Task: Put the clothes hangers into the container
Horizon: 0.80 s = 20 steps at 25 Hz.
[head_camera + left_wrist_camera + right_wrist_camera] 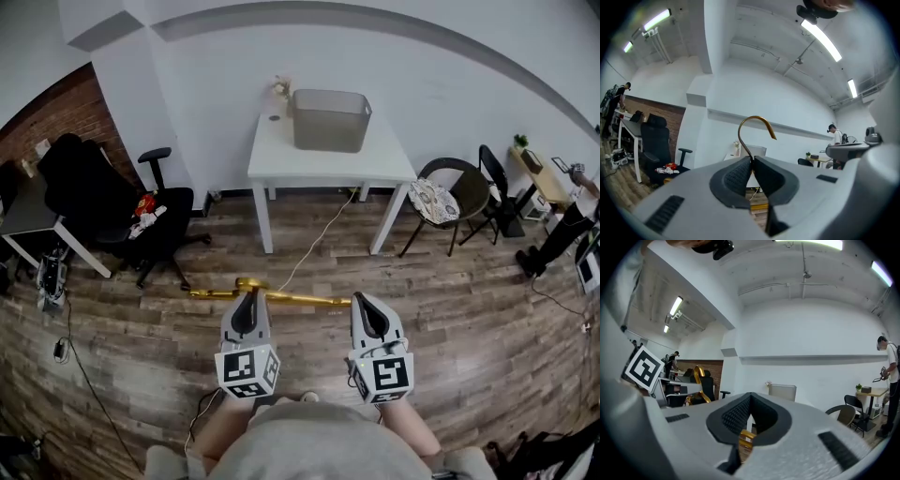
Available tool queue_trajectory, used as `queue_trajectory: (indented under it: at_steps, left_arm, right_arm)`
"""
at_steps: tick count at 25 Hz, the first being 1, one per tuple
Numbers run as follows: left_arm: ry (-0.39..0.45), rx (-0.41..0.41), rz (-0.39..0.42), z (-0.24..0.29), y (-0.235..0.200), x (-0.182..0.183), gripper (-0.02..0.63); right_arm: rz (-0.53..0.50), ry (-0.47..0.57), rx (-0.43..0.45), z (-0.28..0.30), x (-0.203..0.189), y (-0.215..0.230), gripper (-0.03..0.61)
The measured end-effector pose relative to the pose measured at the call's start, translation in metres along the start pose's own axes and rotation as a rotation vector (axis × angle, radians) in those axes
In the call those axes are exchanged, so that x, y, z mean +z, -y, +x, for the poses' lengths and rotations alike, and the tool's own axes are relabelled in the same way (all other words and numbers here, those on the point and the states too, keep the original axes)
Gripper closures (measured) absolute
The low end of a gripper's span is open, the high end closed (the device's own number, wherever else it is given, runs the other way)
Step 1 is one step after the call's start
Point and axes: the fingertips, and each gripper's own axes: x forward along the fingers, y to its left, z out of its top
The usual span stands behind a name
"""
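**Two tongs, one hanger [300, 298]**

Head view: left tongs [247, 302] and right tongs [364, 304] hold the hanger level above the floor [450, 309], well apart from the container [330, 120] on the bench [281, 161].

Left gripper view: jaws pinch its hook [755, 117].

Right gripper view: jaws clamp its bar [746, 436].

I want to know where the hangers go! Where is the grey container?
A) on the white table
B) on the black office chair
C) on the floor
A: the grey container stands on top of the white table.
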Motion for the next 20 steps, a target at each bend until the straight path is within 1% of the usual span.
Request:
queue_trajectory:
  at_steps: [3, 9, 20]
  left_arm:
    - [0.001, 0.001, -0.007, 0.001, 0.005, -0.001, 0.588]
    - [0.002, 0.001, -0.005, 0.003, 0.014, -0.003, 0.588]
    - [-0.014, -0.01, -0.011, 0.02, 0.02, -0.01, 0.588]
  right_arm:
    - [-0.001, -0.008, -0.006, -0.002, -0.003, 0.007, 0.578]
    - [0.013, 0.009, -0.008, -0.003, -0.004, 0.021, 0.577]
    - [0.003, -0.006, 0.027, 0.012, -0.011, 0.021, 0.575]
